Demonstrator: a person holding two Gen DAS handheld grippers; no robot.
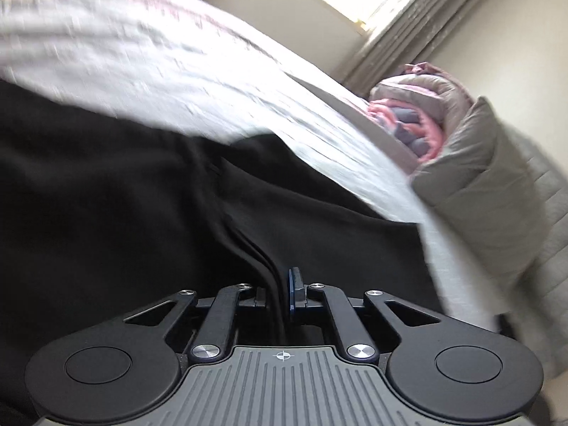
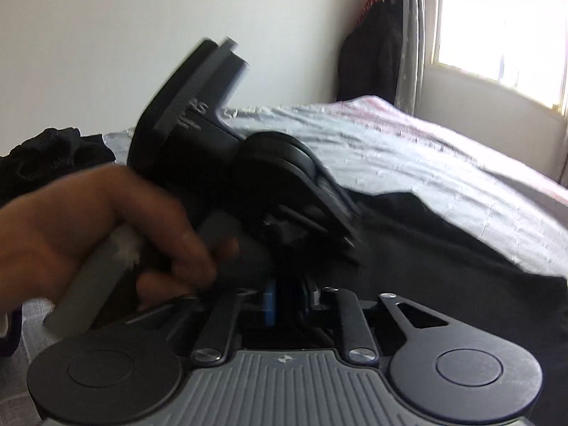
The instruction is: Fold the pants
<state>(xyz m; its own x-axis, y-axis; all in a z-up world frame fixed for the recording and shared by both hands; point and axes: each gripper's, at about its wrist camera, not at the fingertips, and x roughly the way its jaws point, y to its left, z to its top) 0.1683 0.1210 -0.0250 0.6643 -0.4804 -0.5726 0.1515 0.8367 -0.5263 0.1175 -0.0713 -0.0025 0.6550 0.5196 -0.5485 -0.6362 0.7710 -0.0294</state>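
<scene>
Black pants [image 1: 142, 195] lie spread over a bed with a pale cover [image 1: 159, 71]. My left gripper [image 1: 277, 291] is shut on a bunched fold of the pants, and the cloth runs up out of the jaws in tight creases. In the right wrist view the pants [image 2: 443, 248] reach to the right across the bed cover [image 2: 390, 149]. My right gripper [image 2: 289, 300] sits low over them with its jaws a little apart and dark cloth lying in the gap. Just beyond it a hand [image 2: 88, 220] holds the blurred left gripper [image 2: 349, 238], tips down on the pants.
Folded pink and grey blankets [image 1: 419, 120] and a grey padded quilt [image 1: 479, 177] sit at the bed's far end. A heap of black clothes [image 2: 53, 156] lies at the left. Dark garments [image 2: 372, 53] hang by the curtain next to the bright window [image 2: 497, 35].
</scene>
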